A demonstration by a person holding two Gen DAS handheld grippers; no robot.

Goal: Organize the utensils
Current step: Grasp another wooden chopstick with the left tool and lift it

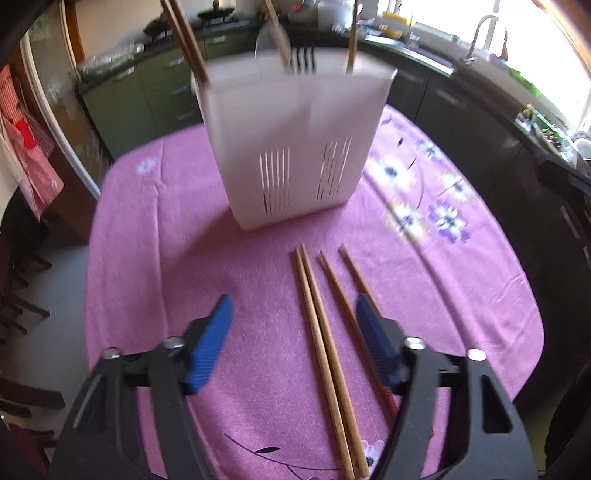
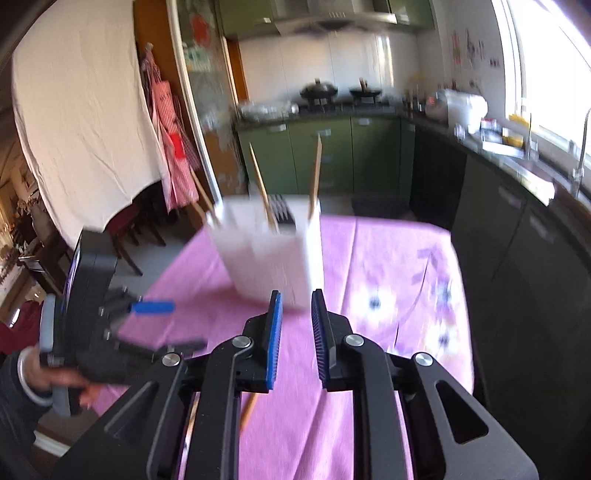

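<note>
Several wooden chopsticks [image 1: 325, 343] lie side by side on the pink flowered tablecloth [image 1: 177, 240]. My left gripper [image 1: 294, 306] hangs over them, open, with two or three chopsticks between its blue pads and the rightmost one partly hidden behind the right finger. Beyond them stands a white slotted utensil holder [image 1: 295, 147] with chopsticks, a black fork [image 1: 303, 59] and a clear spoon in it. My right gripper [image 2: 296, 299] points at the holder [image 2: 269, 254], its pads a narrow gap apart with nothing between them. A chopstick end [image 2: 249, 410] shows under it. The left gripper [image 2: 166, 326] appears at the left, held by a hand.
The table's far edge lies just behind the holder, and its right edge drops off toward dark cabinets [image 2: 517, 258]. Green cabinets and a stove with pans [image 2: 319, 90] line the back wall. Dark chairs [image 1: 18, 302] stand at the left, and a sink tap [image 1: 480, 33] is under the window.
</note>
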